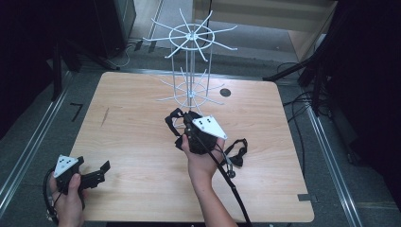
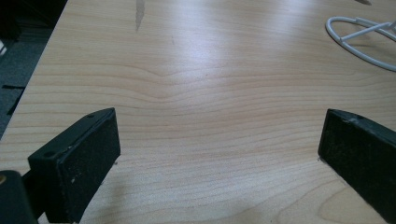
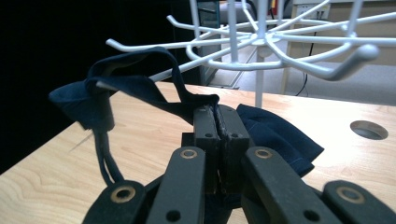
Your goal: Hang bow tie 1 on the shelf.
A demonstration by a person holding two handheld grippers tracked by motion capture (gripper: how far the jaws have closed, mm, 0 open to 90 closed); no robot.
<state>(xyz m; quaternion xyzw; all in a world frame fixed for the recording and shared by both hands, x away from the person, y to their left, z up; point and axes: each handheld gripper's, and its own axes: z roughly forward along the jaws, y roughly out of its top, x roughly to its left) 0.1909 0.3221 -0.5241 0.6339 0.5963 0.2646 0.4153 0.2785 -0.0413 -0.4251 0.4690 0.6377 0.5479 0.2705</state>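
Hanging a dark bow tie on the white wire rack. High view: right gripper just before rack; second bow tie on table; left gripper idle near the table's front corner. Left gripper view: jaws spread wide, nothing between. Right gripper view: jaws pressed together, pinching the bow tie's strap, looped near a hook. Risk: strap could miss the hook tip and drop.

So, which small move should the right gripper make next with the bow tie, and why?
Probably ease the right gripper forward and slightly down, so the strap loop slides further onto the hook of the white wire rack. Its jaws are shut on the dark bow tie, and the loop already drapes over that hook's tip. The left gripper rests open, apart.
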